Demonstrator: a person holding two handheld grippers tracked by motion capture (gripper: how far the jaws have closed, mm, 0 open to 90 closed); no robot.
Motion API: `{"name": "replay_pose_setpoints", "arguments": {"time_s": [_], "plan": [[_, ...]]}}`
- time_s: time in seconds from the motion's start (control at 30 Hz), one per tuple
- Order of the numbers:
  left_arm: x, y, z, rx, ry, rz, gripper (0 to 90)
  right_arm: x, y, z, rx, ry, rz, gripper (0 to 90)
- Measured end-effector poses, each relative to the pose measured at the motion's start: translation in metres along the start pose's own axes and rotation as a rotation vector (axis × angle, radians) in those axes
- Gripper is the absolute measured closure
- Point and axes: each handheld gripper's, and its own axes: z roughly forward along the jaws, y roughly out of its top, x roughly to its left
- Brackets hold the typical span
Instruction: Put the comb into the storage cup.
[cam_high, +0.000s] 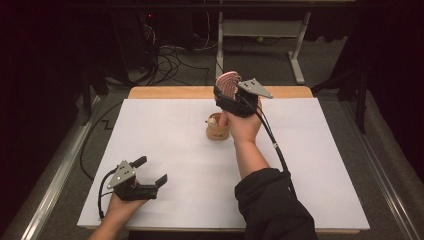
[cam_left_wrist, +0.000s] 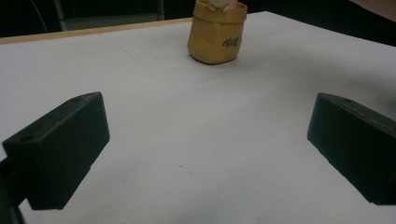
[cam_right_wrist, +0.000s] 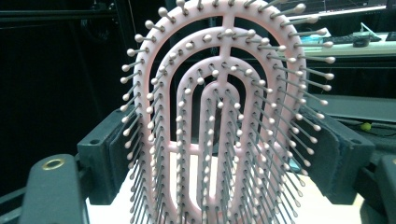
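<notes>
Pink hairbrush (cam_right_wrist: 219, 121) clamped in right tool (cam_high: 235, 95) — left tool (cam_high: 148, 172) gapes near table edge (cam_high: 200, 227).

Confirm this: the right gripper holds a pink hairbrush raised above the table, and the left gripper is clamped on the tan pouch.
Not quite. The left gripper is open and holds nothing; the left gripper view shows the tan pouch standing well beyond its jaws. The right gripper does hold the pink hairbrush raised above the table.
</notes>
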Motion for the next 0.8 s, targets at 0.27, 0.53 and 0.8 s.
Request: {"name": "replay_pose_setpoints", "arguments": {"time_s": [0.27, 0.53, 0.8], "plan": [[0.000, 0.000, 0.000, 0.000, -0.001, -0.005, 0.0, 0.000, -0.007, 0.004, 0.012, -0.010, -0.002, 20.0], [-0.001, 0.000, 0.000, -0.001, -0.003, 0.000, 0.0, 0.001, -0.013, 0.007, 0.020, -0.006, 0.002, 20.0], [-0.002, 0.001, -0.001, -0.011, -0.005, -0.004, 0.0, -0.001, -0.018, 0.006, 0.027, -0.008, 0.012, 20.0]]}}
